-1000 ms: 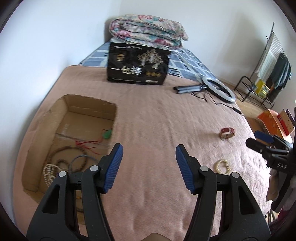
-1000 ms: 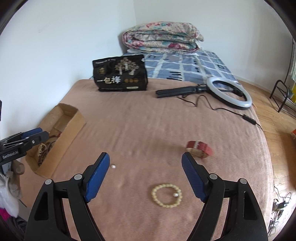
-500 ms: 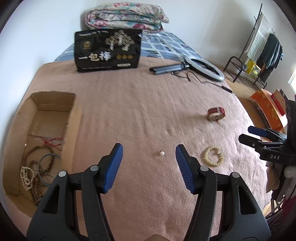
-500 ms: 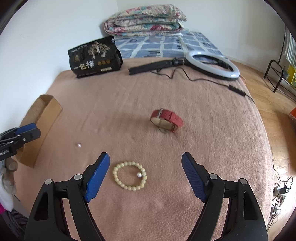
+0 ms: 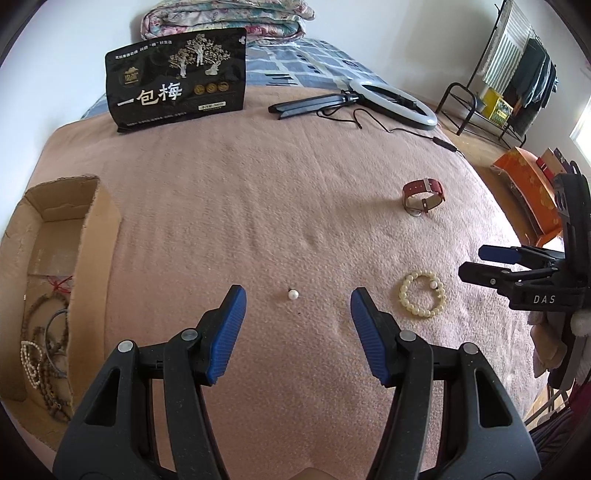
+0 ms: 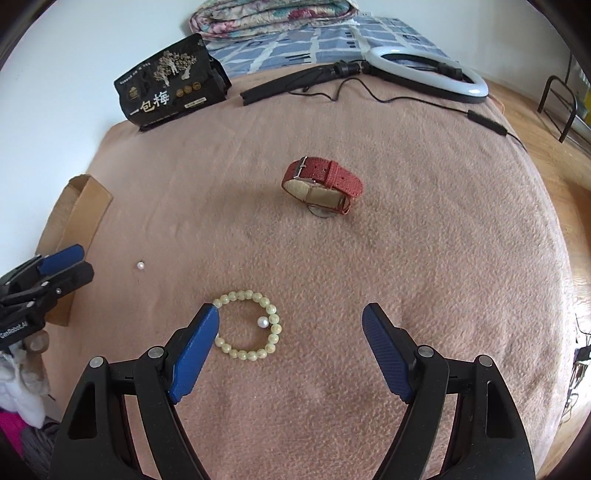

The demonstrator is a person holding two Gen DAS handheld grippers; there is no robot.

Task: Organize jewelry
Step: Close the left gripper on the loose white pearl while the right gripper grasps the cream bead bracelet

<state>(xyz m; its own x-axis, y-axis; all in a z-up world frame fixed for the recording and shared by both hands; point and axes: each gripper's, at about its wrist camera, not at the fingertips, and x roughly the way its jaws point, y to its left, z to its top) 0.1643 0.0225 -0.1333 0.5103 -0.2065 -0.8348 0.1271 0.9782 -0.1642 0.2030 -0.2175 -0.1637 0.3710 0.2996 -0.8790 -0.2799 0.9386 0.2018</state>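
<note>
My left gripper is open and empty, with a loose white pearl lying on the pink blanket between its fingertips. A cream bead bracelet lies to its right. My right gripper is open and empty just above that bracelet, which has a second pearl inside its ring. A red-strap watch lies farther out. The cardboard box at the left holds several bead necklaces. The loose pearl also shows in the right wrist view.
A black snack bag stands at the far side of the bed. A ring light with its stand and cable lies at the back right. Folded quilts are behind. A clothes rack stands on the floor at right.
Both grippers have moved forward and lower. The left one swung away from the box toward the loose pearl. The right one closed in on the bead bracelet and watch.
</note>
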